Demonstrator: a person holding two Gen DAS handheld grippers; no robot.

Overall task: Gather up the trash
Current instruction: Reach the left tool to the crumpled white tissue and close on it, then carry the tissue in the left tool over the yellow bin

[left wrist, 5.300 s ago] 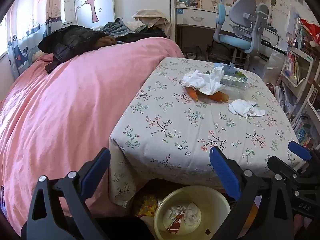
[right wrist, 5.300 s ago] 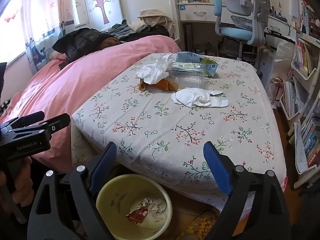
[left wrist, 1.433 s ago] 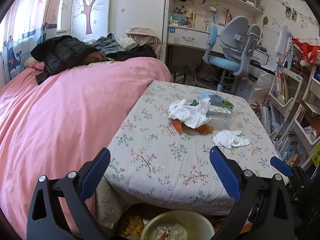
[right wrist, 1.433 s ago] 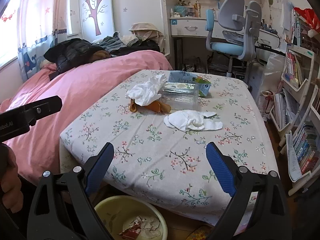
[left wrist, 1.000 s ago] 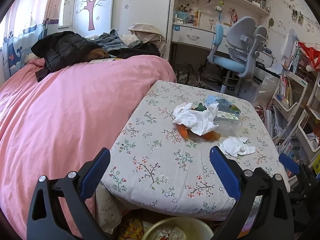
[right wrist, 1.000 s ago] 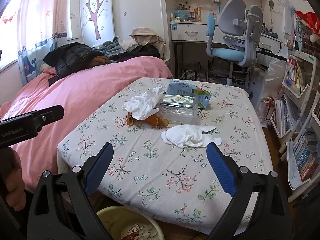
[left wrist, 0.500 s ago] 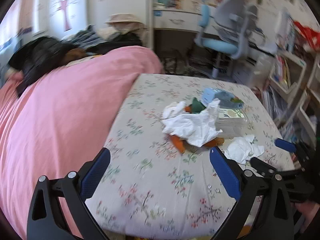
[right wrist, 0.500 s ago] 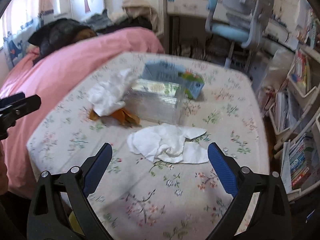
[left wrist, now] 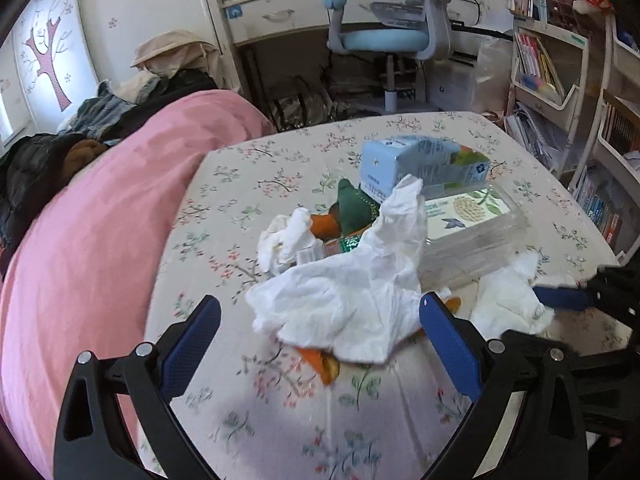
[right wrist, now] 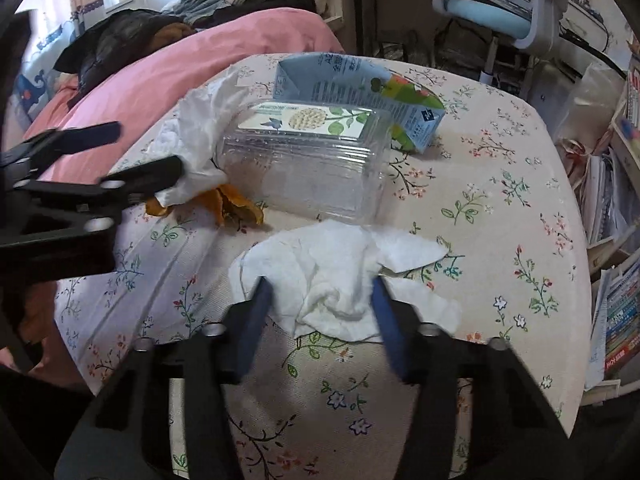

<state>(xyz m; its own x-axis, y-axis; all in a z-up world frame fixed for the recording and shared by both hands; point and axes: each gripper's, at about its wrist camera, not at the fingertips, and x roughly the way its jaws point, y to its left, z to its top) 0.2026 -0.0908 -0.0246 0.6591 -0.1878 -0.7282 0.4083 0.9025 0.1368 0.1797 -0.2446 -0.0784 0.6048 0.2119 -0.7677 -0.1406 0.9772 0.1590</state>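
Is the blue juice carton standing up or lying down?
Lying down. The blue carton rests on its long side on the flowered tablecloth, just behind the clear plastic box. Whether it is empty cannot be told.

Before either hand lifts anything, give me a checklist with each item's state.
1. Right gripper around the flat tissue: ok, jaws closing with it between them.
2. Firm grip on that tissue: cannot tell.
3. Left gripper open at the big crumpled tissue: ok.
4. Orange peel clear of the left jaws: not ok, it lies under that tissue.
5. Plastic box clear of both grippers: ok.
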